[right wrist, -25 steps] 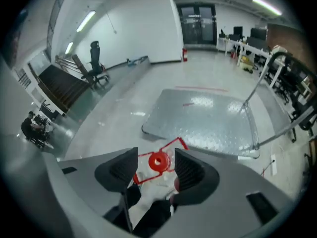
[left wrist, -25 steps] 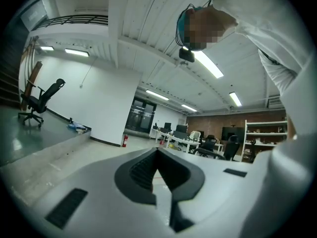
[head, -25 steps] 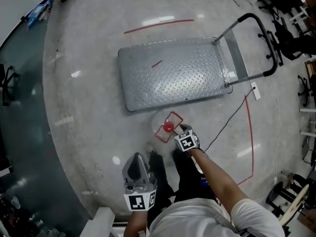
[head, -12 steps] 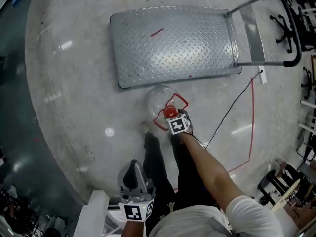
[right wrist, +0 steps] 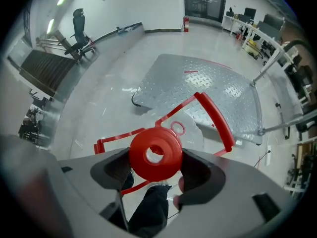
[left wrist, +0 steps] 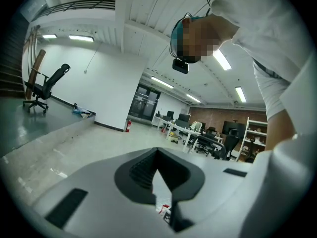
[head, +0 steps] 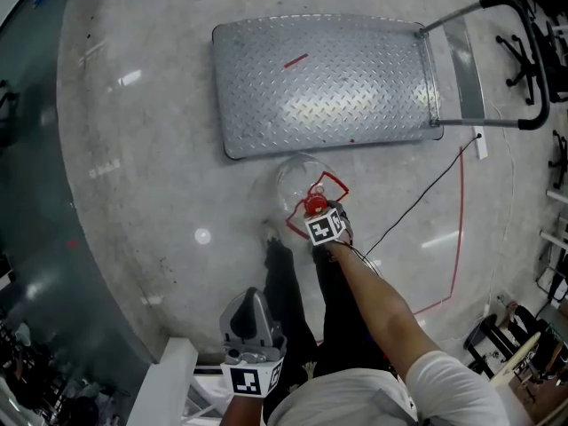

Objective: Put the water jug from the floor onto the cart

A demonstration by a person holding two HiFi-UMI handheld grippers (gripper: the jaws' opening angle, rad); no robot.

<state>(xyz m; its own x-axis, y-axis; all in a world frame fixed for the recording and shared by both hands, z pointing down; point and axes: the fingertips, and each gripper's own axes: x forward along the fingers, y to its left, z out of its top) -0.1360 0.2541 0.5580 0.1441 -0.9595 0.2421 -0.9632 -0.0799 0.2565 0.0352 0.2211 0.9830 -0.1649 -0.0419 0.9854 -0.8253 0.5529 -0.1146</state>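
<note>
The water jug (head: 295, 177) is a clear bottle with a red cap (head: 316, 206) and a red handle (head: 334, 185), standing on the floor just in front of the cart (head: 324, 82). My right gripper (head: 318, 211) points straight down over the cap. In the right gripper view the cap (right wrist: 155, 153) sits between the spread jaws of the right gripper (right wrist: 156, 171), which is open, and the handle (right wrist: 216, 117) arches beyond it. My left gripper (head: 251, 320) hangs low near my body, well away from the jug. In its own view the left gripper (left wrist: 161, 202) is shut on nothing.
The cart has a diamond-plate deck and a black push handle (head: 535, 60) on the right. A black cable (head: 417, 201) and red tape lines (head: 458, 229) run over the floor right of the jug. My legs (head: 284, 295) stand behind it. Office chairs (head: 543, 25) stand at the right edge.
My right gripper has come down from beside the cap onto it. The left gripper has sunk lower in the head view. The cart and the jug have not moved.
</note>
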